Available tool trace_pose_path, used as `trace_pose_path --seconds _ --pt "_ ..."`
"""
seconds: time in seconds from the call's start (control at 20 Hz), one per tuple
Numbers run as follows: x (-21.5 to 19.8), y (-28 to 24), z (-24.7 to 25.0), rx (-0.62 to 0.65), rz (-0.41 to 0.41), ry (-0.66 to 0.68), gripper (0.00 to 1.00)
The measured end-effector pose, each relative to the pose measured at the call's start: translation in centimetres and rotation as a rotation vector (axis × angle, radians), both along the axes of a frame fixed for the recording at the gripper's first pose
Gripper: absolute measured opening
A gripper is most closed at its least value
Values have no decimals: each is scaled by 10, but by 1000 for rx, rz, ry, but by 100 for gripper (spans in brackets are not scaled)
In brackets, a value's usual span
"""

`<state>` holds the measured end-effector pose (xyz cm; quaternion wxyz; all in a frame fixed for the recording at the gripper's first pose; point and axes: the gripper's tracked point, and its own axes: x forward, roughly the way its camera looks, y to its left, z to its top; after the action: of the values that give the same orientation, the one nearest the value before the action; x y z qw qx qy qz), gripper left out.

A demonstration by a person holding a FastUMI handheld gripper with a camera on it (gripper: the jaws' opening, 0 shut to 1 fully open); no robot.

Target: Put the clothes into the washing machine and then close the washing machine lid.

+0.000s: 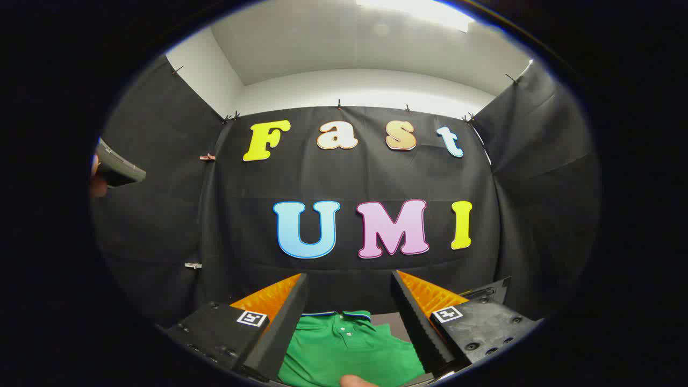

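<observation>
Cloth, ribbed rubber and matt plastic

Between my spread black fingers (349,317) I see a green knitted-cloth polo shirt (349,349), soft and matt, with small glossy white buttons and a dark-edged collar. The fingers' inner pads (422,328) look like ribbed black rubber, backed by ridged orange plastic. Their black housings look like matt, slightly grainy plastic. The booth wall is dull, creased black cloth (355,177).

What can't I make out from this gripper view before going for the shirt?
- Green polo shirt with white buttons: its sides are covered by the two black fingers, its lower part is cut off.
- Gripper: open, shirt below the gap; contact cannot be told.
- Grey flat object at far left: cut off, unidentifiable.
- Fingertip at the shirt's near edge: the rest is cut off.
</observation>
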<state>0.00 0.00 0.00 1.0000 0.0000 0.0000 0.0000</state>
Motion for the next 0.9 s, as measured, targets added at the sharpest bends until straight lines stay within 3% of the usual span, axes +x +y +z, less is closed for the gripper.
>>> trace_pose_path --seconds 0.9 --pt "8 -1 -3 -44 31 -6 95"
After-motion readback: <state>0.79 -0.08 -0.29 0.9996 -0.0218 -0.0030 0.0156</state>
